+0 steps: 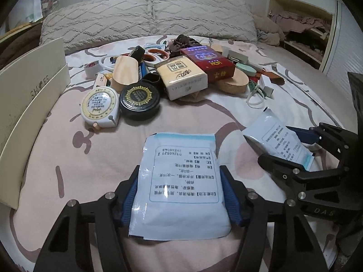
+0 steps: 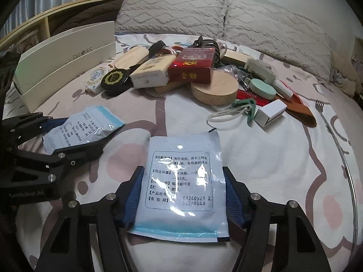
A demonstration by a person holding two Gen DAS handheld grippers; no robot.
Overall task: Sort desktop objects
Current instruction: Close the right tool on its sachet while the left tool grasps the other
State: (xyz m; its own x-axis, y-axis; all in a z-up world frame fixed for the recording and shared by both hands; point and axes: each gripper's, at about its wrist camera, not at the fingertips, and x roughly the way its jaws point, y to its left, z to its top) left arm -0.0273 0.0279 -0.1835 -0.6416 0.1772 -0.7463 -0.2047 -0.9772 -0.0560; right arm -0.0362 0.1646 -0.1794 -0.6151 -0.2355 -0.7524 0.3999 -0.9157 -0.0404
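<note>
The left gripper (image 1: 181,195) clamps a pale blue sachet (image 1: 179,181) on the bedsheet (image 1: 79,158), the right gripper (image 2: 183,195) a second sachet (image 2: 181,181) – beyond, the clutter pile with a red box (image 2: 192,68), then pillows (image 2: 226,13)

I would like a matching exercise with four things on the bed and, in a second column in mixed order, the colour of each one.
Things:
1. round tin
2. cigarette carton
3. tissue pack
4. sachet in the left tongs

Colours:
A. pale blue with a printed text box
B. black with a gold sun-like ring on the lid
C. cream yellow
D. red sides, purple top

Pairs: 1-B, 2-D, 3-C, 4-A
</note>
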